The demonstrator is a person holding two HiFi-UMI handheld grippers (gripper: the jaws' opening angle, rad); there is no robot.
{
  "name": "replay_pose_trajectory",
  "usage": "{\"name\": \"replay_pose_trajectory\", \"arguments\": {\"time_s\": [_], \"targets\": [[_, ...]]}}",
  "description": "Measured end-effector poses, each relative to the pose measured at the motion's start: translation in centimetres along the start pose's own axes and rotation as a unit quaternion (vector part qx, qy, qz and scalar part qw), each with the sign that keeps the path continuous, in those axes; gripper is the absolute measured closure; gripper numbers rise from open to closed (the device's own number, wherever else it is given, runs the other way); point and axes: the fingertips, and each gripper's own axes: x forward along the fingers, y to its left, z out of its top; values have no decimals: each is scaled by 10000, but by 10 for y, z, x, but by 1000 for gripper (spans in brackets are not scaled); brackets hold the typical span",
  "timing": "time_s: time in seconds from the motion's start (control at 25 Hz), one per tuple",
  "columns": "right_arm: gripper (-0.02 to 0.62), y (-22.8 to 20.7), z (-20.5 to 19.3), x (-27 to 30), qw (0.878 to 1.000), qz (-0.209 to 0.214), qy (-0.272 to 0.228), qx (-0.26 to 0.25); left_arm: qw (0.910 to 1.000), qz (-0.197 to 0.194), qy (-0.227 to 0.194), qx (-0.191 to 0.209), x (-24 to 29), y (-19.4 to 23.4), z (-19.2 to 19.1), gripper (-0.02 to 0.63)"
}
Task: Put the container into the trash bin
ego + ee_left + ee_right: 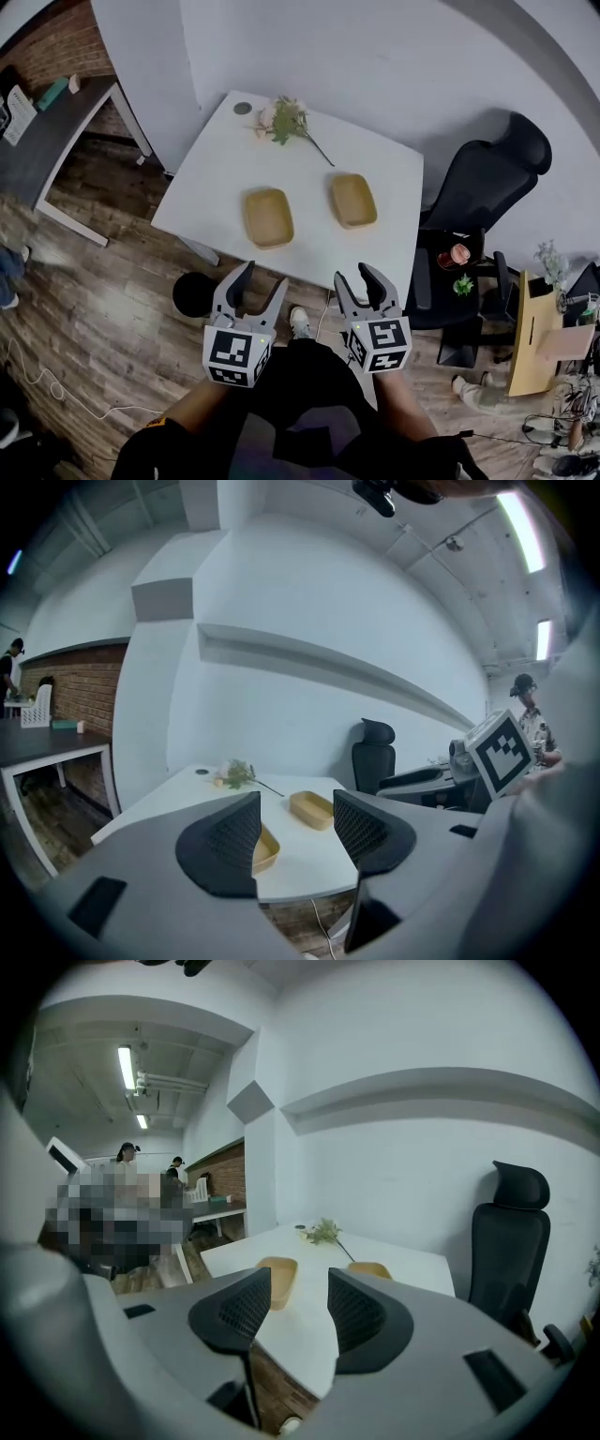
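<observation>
left gripper point(263, 277), right gripper point(355, 275): jaws spread | left container point(267, 217), right container point(353, 200) on table point(216, 169) | trash bin point(192, 293) beside

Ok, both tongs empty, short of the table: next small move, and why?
Probably ease the left tongs forward over the table edge toward the nearer container. Both left and right tongs stand open and empty; that container lies just ahead of the left one, and the black trash bin sits on the floor on that side.

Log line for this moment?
left claw: open, empty | right claw: open, empty | two tan rectangular containers: on white table | black round bin: beside table
</observation>
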Motion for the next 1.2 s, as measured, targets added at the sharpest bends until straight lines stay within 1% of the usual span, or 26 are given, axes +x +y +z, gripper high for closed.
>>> {"name": "replay_pose_trajectory", "arguments": {"time_s": [0.32,0.56,0.92,1.04,1.2], "targets": [[390,-62,-2,60,9977,428,345,-407,9988,388,303,-28,71,-6,2,373],[390,-91,-17,98,9923,802,672,-670,9960,625,637,-44,120,-8,-15,373],[374,-109,-55,147,9771,1375,1286,-995,9879,840,1279,-258,163,-11,-62,365],[353,-109,-67,162,9709,1540,1483,-1082,9838,906,1484,-448,171,-8,-79,360],[351,-110,-80,179,9627,1649,1702,-1309,9786,960,1660,-741,180,-5,-97,359]]}}
